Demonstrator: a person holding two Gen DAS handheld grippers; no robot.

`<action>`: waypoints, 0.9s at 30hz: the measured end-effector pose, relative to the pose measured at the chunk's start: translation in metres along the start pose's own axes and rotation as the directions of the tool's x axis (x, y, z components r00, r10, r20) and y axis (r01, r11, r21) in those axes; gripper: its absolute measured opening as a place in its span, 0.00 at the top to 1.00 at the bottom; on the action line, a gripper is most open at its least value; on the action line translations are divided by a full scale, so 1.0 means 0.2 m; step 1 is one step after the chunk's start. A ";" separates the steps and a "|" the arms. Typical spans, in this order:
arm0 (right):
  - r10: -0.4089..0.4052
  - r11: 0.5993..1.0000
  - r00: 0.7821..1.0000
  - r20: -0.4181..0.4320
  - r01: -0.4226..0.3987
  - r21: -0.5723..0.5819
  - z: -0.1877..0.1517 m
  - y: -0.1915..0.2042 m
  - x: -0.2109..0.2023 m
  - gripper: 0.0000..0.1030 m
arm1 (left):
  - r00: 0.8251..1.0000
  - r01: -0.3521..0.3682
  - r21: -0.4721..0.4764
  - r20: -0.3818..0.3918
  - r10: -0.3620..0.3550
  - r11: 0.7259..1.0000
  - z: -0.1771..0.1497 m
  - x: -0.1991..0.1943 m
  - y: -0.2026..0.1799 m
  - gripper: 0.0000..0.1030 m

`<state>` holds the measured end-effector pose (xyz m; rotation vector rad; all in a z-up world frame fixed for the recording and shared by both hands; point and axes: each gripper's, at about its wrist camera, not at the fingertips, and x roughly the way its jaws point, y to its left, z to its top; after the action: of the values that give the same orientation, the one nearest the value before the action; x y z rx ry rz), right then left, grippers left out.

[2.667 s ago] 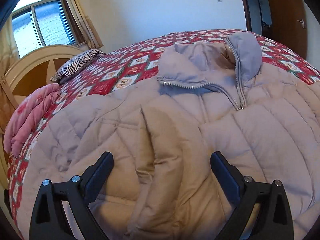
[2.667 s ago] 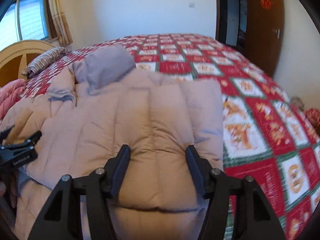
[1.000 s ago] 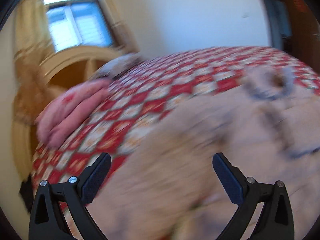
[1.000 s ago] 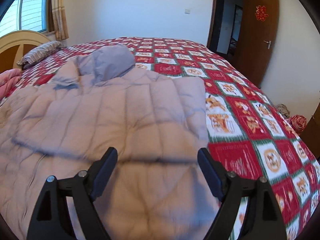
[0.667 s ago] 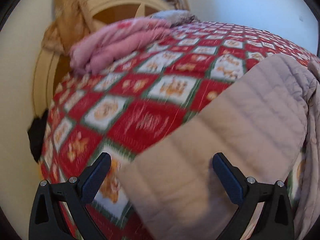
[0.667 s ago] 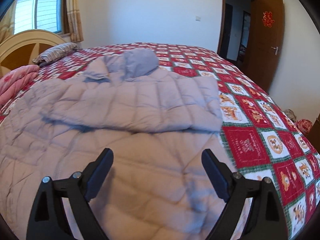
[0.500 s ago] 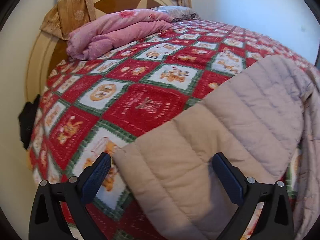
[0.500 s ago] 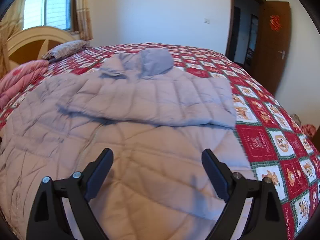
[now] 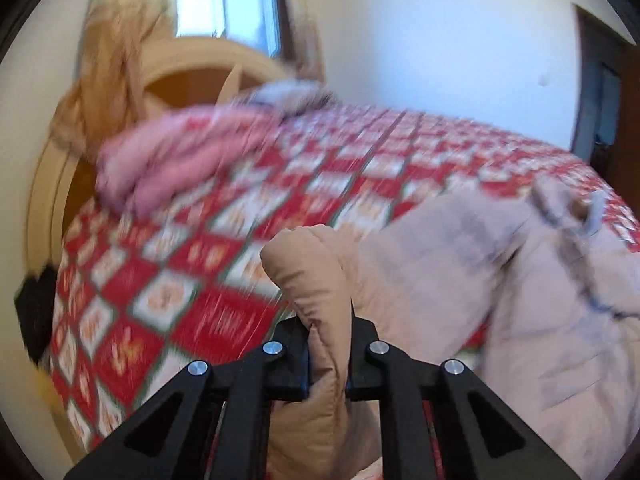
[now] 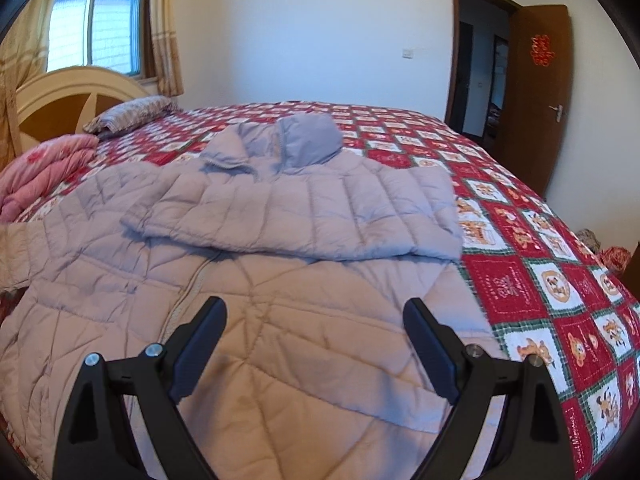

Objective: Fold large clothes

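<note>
A: Jacket (image 10: 280, 280) first: your padded beige one lies spread across the red patchwork bedspread (image 10: 560, 272), collar toward twelve o'clock in the right wrist view, one sleeve (image 10: 304, 220) folded across the chest.

B: And at the far left?

A: At nine o'clock of that view you have a folded pink quilt (image 10: 44, 168), with a striped pillow (image 10: 132, 114) behind it near ten, against the cream headboard (image 10: 68, 88).

B: What is my left gripper doing?

A: Your left gripper (image 9: 328, 344) is clamped together on the cuff end of the other sleeve (image 9: 316, 280); the padded fabric bulges up between the black fingers (image 9: 288, 356) toward twelve o'clock in the left wrist view. That view is smeared, so the bedding behind is hard to read.

B: And my right one?

A: Your right gripper (image 10: 316, 320) stands apart, its fingers (image 10: 200, 340) at seven and five o'clock, over the jacket's lower front with nothing pinched between them. Whether they touch the cloth, I cannot tell.

B: Further right?

A: Bare bedspread at three o'clock, and a brown door (image 10: 536, 92) standing open near two.
</note>
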<state>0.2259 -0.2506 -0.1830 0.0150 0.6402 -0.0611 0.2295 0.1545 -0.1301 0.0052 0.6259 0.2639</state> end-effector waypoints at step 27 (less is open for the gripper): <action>-0.021 0.992 0.999 -0.042 0.026 0.122 0.00 -0.27 0.02 0.11 | 0.961 0.166 0.239 0.177 -0.212 0.957 0.12 -0.15 -1.11 0.13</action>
<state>0.2264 -0.3054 -0.1854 0.1274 0.6767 -0.1233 0.2734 -0.0650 -0.1122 0.1847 0.4475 0.0046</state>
